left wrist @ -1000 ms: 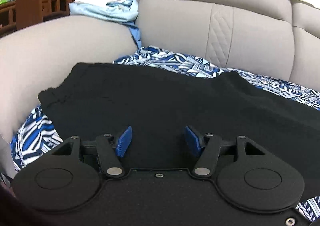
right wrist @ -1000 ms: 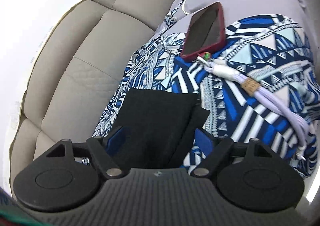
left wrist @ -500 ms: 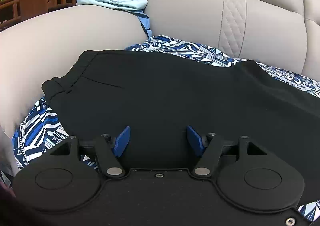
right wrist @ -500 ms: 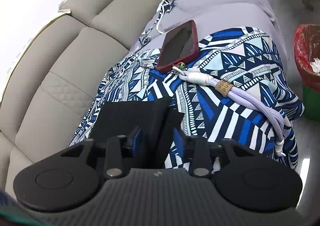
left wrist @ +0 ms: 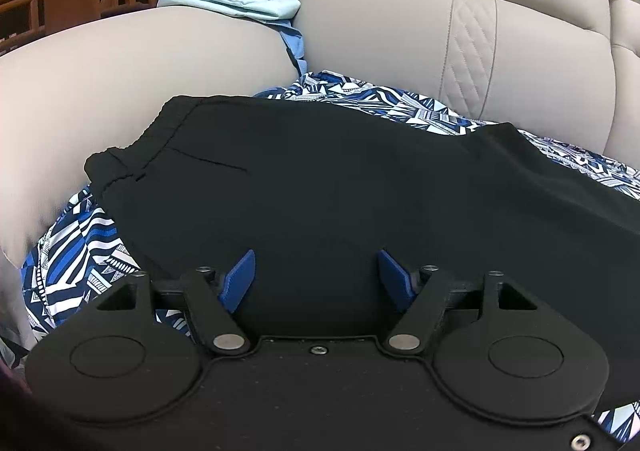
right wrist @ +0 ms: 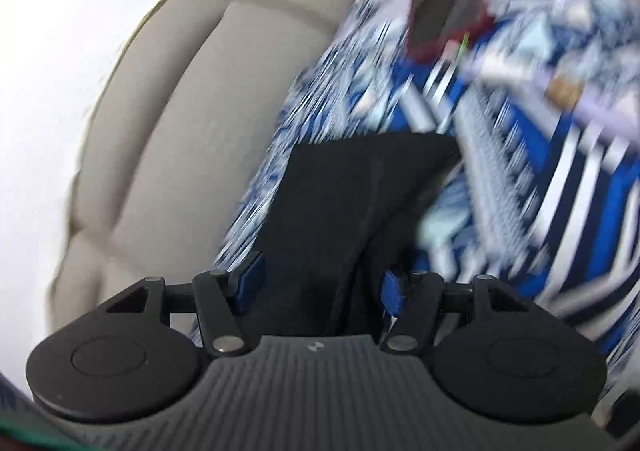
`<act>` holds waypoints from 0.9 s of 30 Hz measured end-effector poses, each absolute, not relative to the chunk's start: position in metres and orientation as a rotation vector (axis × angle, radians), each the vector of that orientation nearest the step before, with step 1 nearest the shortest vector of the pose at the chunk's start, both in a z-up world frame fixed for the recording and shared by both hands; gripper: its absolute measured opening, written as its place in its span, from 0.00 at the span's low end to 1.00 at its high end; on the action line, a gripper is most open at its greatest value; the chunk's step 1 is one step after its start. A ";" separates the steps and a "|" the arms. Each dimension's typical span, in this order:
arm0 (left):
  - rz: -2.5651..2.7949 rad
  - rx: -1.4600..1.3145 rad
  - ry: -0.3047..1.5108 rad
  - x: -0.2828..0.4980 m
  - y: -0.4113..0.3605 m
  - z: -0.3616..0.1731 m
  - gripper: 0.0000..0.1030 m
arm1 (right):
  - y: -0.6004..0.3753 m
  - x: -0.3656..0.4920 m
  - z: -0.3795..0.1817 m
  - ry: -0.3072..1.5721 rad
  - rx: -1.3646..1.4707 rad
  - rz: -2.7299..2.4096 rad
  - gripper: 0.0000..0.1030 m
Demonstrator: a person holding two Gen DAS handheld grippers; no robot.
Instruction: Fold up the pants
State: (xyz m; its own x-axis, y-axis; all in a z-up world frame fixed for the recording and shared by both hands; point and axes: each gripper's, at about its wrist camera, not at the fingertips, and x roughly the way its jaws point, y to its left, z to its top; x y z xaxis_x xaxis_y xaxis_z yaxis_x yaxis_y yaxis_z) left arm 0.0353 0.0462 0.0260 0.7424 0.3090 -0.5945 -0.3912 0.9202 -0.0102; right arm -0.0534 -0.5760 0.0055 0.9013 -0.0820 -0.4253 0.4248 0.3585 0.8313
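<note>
The left gripper (left wrist: pixel 316 277) hovered low over the black pants (left wrist: pixel 360 191), its blue pads apart and pressing on nothing, the jaws having just been easing wider with only flat cloth beneath them. The right gripper (right wrist: pixel 318 283) had likewise just been opening, its pads standing off either side of the leg end of the pants (right wrist: pixel 360 203), with the cloth between them but not pinched, as far as the blurred view allowed. The pants lay spread lengthwise on the patterned blue-and-white cover (left wrist: pixel 72 251) of the beige sofa (left wrist: pixel 400 31), waistband (left wrist: pixel 140 147) toward the armrest. The legs seemed already laid one on the other; the crosswise folds looked still to be done.
</note>
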 end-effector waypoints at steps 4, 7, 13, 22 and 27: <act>0.382 -0.125 0.623 0.035 0.046 0.026 0.66 | -0.563 -0.050 0.006 0.354 1.123 -0.322 0.69; 0.381 -0.126 0.624 0.035 0.046 0.026 0.67 | -0.569 -0.043 0.011 0.317 1.077 -0.422 0.67; 0.384 -0.133 0.624 0.036 0.047 0.025 0.68 | -0.583 -0.024 0.019 0.381 0.984 -0.605 0.36; 0.389 -0.129 0.621 0.034 0.046 0.024 0.68 | -0.543 0.045 0.065 0.505 0.658 -0.679 0.08; 0.381 -0.160 0.620 0.033 0.050 0.024 0.67 | -0.409 0.114 0.105 0.526 0.271 -0.364 0.07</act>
State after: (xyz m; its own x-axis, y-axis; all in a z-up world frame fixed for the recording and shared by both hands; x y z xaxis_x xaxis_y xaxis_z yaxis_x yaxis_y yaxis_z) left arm 0.0326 0.0497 0.0240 0.7473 0.2994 -0.5932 -0.3942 0.9184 -0.0331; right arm 0.1137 -0.4094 0.1052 0.8036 -0.2666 -0.5322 0.4037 0.9011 0.1582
